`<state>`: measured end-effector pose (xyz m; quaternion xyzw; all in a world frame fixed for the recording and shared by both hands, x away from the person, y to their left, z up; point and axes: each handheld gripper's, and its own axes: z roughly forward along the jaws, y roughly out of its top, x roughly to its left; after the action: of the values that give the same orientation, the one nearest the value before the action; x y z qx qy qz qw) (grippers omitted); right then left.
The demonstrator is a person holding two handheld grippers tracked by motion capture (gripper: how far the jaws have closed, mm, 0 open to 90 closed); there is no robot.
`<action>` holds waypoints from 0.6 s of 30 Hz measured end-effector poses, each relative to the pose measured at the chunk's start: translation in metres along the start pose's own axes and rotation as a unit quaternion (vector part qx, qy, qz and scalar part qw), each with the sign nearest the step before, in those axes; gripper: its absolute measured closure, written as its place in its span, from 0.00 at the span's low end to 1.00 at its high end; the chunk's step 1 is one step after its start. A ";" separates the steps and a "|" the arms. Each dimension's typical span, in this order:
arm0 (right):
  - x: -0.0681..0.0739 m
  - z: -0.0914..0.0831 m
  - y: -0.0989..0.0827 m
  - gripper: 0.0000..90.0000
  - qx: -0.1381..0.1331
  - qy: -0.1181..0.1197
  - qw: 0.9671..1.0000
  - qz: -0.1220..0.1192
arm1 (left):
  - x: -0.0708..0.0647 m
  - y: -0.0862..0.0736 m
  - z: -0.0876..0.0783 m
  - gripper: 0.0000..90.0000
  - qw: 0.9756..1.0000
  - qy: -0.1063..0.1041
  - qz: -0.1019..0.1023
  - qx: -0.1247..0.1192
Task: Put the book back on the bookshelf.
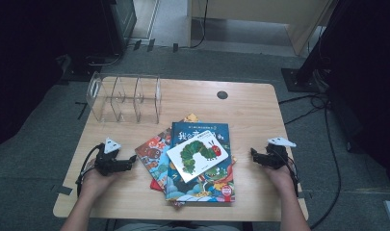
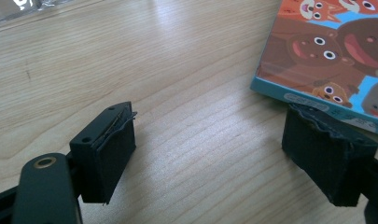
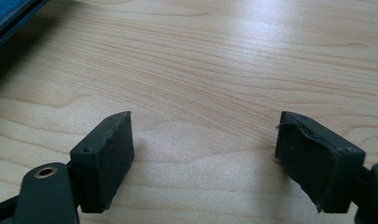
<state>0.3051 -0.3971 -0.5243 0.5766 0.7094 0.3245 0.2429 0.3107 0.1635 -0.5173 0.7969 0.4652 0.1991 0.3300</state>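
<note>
A loose pile of picture books lies mid-table. On top is a small white book with a green caterpillar [image 1: 197, 155], over a larger blue book [image 1: 202, 166]; an orange and blue animal book [image 1: 153, 153] sticks out at the left. My left gripper [image 1: 131, 160] rests on the table just left of the pile, open and holding nothing. In the left gripper view the animal book's corner [image 2: 326, 51] lies just beyond the right jaw. My right gripper [image 1: 254, 155] rests to the right of the pile, open, with bare wood [image 3: 205, 93] between its jaws.
A clear acrylic divider rack [image 1: 125, 96] stands at the back left of the wooden table [image 1: 250, 110]. A black round grommet [image 1: 222, 95] sits near the back edge. Cables trail off both sides onto the grey floor.
</note>
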 end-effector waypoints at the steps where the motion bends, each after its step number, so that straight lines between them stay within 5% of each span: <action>1: 0.000 0.000 0.000 0.19 0.000 -0.001 1.000 0.000 | -0.002 0.000 0.000 0.20 1.000 0.006 -0.008 0.001; 13: 0.002 0.000 -0.001 0.15 0.003 -0.020 1.000 0.018 | -0.002 0.000 0.000 0.20 1.000 0.006 -0.011 -0.001; 18: 0.005 0.002 0.000 0.11 0.008 -0.020 1.000 0.019 | 0.002 -0.001 -0.001 0.20 1.000 -0.009 0.006 -0.002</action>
<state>0.3054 -0.3918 -0.5249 0.5980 0.6962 0.3118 0.2460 0.3108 0.1657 -0.5174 0.8010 0.4569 0.1945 0.3344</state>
